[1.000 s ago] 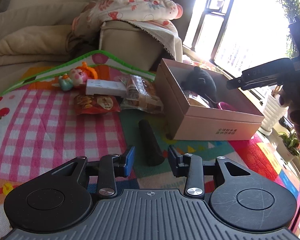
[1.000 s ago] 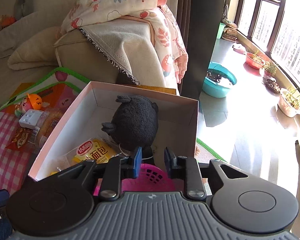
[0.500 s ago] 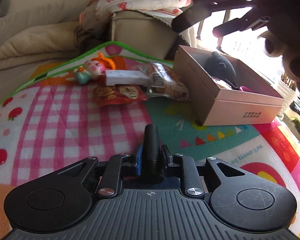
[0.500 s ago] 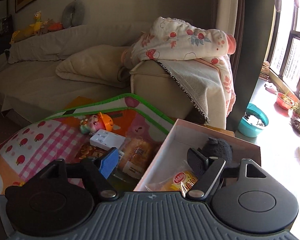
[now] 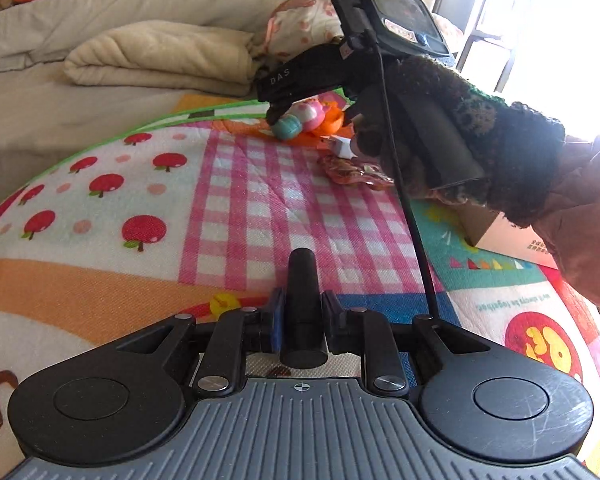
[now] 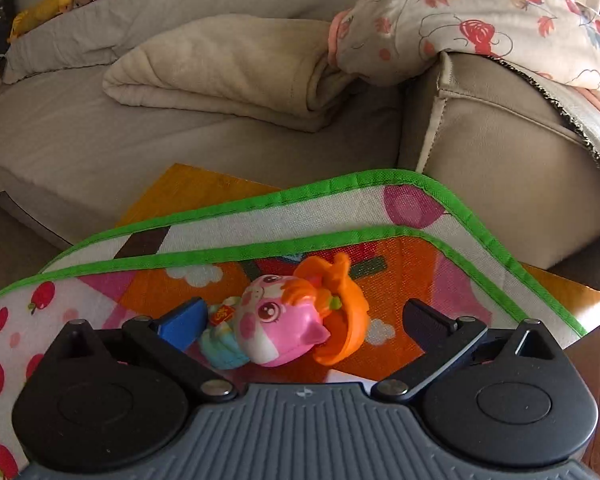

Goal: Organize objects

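Objects for sorting are lying on the colourful padded play mat [image 5: 100, 208] ahead of both tools. Off to the left gripper's right, only a corner of the pale pink cardboard box [image 5: 512, 240] is showing behind the gloved hand [image 5: 480, 140]; its contents are hidden in both current views, though a second ago a black plush toy and a yellow bread packet were lying inside it.

Left gripper [image 5: 300, 312] is squeezing narrow on the black plastic cylinder [image 5: 303, 304], which is pointing straight forward between the fingers. A second ago that cylinder was lying loose on the mat in front of parted fingers.

Right gripper [image 6: 306, 320] is standing wide apart, its blue-padded and black fingers flanking the pink pig-faced toy figure with orange hat [image 6: 288, 320], which is lying on its side on the mat between them; whether either finger is touching it cannot be told. A second ago this tool was looking down into the box.

Beyond the left gripper's tips, the same figure [image 5: 300, 120], a white rectangular plastic block [image 5: 342, 146] and a red snack packet [image 5: 352, 170] are sitting under the right tool.
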### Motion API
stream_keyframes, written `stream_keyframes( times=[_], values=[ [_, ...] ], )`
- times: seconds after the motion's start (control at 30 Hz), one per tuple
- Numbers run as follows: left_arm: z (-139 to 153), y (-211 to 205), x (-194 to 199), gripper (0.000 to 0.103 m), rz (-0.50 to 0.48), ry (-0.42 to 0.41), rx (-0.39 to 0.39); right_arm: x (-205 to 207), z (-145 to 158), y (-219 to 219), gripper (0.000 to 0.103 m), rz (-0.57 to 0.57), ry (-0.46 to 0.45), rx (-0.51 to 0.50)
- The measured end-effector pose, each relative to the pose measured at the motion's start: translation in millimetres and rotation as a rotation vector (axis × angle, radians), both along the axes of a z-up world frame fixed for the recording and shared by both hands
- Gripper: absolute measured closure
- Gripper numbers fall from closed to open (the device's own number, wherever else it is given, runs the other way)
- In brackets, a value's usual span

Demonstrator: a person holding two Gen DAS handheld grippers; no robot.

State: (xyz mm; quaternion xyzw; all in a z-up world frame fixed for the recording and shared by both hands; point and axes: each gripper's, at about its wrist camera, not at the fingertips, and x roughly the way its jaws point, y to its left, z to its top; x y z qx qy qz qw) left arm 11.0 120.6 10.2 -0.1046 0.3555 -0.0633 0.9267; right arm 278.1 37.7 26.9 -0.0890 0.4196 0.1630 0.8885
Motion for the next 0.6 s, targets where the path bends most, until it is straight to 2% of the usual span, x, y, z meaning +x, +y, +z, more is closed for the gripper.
stream_keyframes(
  times=[0.03, 0.07, 0.13, 0.17, 0.23, 0.3, 0.33, 0.37, 0.4, 0.53, 0.6],
  values=[
    [0.0, 0.3, 0.1, 0.080, 0.001, -0.001, -0.002, -1.9, 3.0, 0.5, 0.019, 0.027, 0.007, 0.004],
    [-0.2, -1.0, -0.6, 0.080, 0.003, -0.004, -0.004, -5.4, 6.5, 0.5, 0.022, 0.041, 0.002, -0.003],
    [-1.4, -2.0, -1.3, 0.080, 0.009, -0.007, -0.005, -17.3, 17.2, -1.7, 0.038, 0.066, -0.024, -0.022],
    [-2.2, -2.1, -1.4, 0.080, 0.013, -0.010, -0.003, -22.5, 21.7, -5.0, 0.055, 0.070, -0.022, -0.019],
    [-2.4, -3.1, -1.4, 0.080, 0.020, -0.011, 0.001, -36.4, 32.6, -17.2, 0.055, 0.093, 0.016, 0.029],
    [-2.2, -4.4, -0.5, 0.080, 0.025, -0.011, 0.009, -56.6, 39.9, -28.6, 0.056, 0.127, 0.006, 0.036],
    [-2.1, -5.1, -0.3, 0.080, 0.027, -0.011, 0.013, -70.4, 42.9, -34.5, 0.059, 0.146, 0.001, 0.030],
    [-2.1, -5.8, -0.2, 0.080, 0.028, -0.011, 0.017, -80.3, 44.0, -40.5, 0.074, 0.160, 0.014, 0.031],
    [-2.1, -6.6, -0.2, 0.080, 0.029, -0.011, 0.021, -89.2, 44.0, -47.2, 0.079, 0.170, 0.036, 0.032],
    [-3.3, -7.9, -2.4, 0.080, 0.032, -0.020, 0.030, -121.6, 43.3, -70.6, 0.080, 0.196, 0.063, 0.010],
    [-3.9, -8.5, -3.8, 0.080, 0.033, -0.027, 0.034, -135.5, 44.2, -77.1, 0.079, 0.195, 0.010, -0.041]
  ],
)
